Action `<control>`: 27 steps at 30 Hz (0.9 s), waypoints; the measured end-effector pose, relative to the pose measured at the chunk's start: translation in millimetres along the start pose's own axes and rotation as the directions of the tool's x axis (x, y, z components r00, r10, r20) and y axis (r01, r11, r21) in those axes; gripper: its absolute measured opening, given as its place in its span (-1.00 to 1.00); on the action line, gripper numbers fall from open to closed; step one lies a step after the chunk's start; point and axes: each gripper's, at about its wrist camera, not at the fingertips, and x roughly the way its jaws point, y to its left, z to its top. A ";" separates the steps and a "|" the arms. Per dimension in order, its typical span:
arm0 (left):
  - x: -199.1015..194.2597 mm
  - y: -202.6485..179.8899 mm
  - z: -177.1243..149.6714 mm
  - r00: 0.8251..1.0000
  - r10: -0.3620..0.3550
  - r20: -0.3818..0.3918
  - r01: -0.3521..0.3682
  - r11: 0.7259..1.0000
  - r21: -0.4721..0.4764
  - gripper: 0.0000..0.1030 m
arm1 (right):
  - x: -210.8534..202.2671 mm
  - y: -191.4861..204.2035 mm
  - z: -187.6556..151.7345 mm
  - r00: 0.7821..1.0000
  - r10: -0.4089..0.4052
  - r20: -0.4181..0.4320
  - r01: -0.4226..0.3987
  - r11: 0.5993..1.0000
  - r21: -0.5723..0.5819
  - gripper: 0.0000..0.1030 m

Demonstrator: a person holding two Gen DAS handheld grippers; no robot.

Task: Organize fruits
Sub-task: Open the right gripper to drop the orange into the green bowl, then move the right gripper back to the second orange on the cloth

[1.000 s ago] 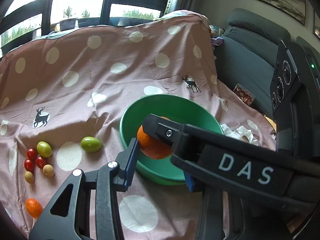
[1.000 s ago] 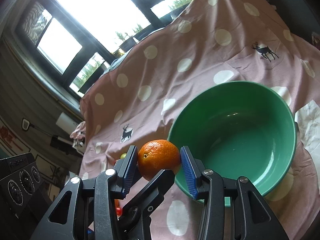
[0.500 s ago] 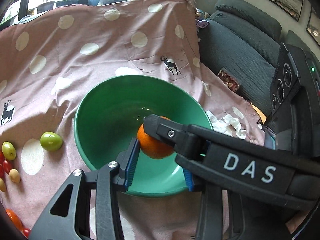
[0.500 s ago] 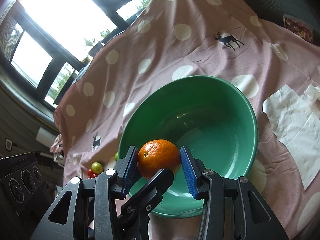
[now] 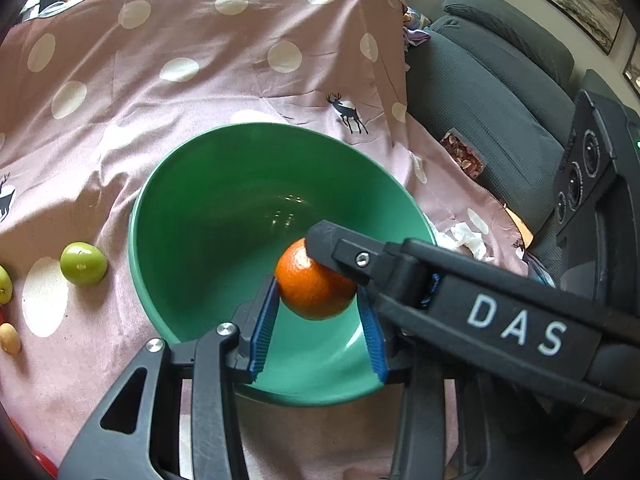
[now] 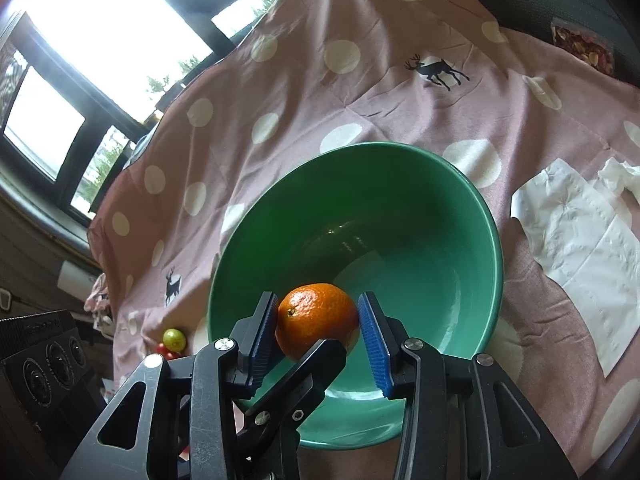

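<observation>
An orange (image 6: 316, 320) sits between the blue pads of my right gripper (image 6: 318, 332), over the near rim of an empty green bowl (image 6: 420, 184). The left pad touches it; a thin gap shows at the right pad. In the left wrist view the same orange (image 5: 312, 286) appears between my left gripper's pads (image 5: 316, 320), with the right gripper's black finger (image 5: 360, 258) lying across it over the bowl (image 5: 192, 184). Which gripper holds the orange is unclear. A green fruit (image 5: 83, 263) lies left of the bowl.
A pink polka-dot cloth (image 5: 160, 60) covers the table. More small fruits (image 5: 9, 338) lie at the far left edge. White tissue (image 6: 580, 240) lies right of the bowl. A grey sofa (image 5: 500, 80) stands to the right, windows behind.
Both grippers moved with the orange from beside the bowl to over its near inside. The bowl now fills the middle of both views, and the loose fruits slid off left.
</observation>
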 end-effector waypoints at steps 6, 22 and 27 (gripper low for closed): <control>-19.6 1.3 -3.6 0.997 0.040 0.061 -0.040 0.999 0.006 -0.24 | 0.8 -1.3 2.1 0.999 -0.023 0.026 0.023 1.000 0.002 -0.21; -156.9 107.0 -67.4 0.877 0.453 0.158 -0.374 0.852 -0.367 0.07 | 24.8 40.2 -0.3 0.953 -0.225 0.201 0.261 0.949 -0.177 -0.20; -188.7 142.1 -103.4 0.824 0.549 0.142 -0.427 0.765 -0.483 0.07 | 31.7 43.7 -3.7 0.910 -0.334 0.244 0.386 0.899 -0.207 -0.21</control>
